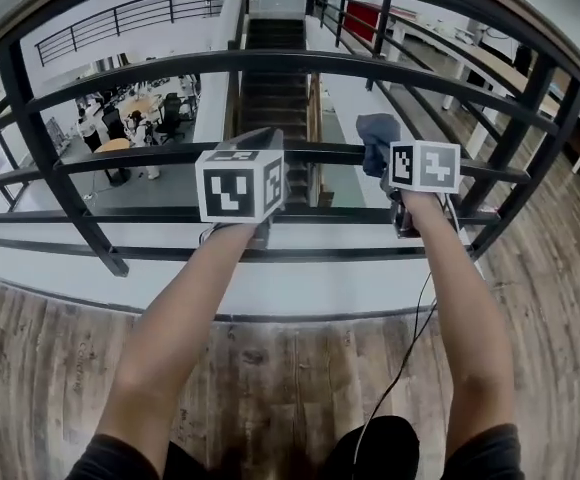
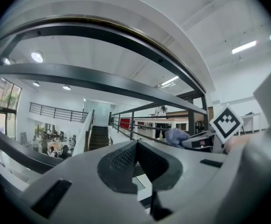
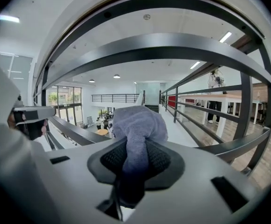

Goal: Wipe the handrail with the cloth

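Observation:
The black metal railing crosses the head view, its top handrail (image 1: 536,18) arching over the frame and its horizontal bars (image 1: 270,61) below. My right gripper (image 1: 384,164) is shut on a grey-blue cloth (image 1: 375,133), held up between the bars at mid height. In the right gripper view the cloth (image 3: 138,122) bulges out of the closed pads (image 3: 161,160), under the handrail (image 3: 163,4). My left gripper (image 1: 256,140) hovers beside it to the left, shut and empty; its pads (image 2: 121,158) meet with nothing between. The left gripper view shows the cloth (image 2: 176,136) off to its right.
Beyond the railing a staircase (image 1: 275,78) drops to a lower office floor with chairs and people (image 1: 120,118). A wooden floor (image 1: 70,368) lies under me. Tables (image 1: 470,53) line the walkway at right. A black cable (image 1: 410,348) hangs from the right gripper.

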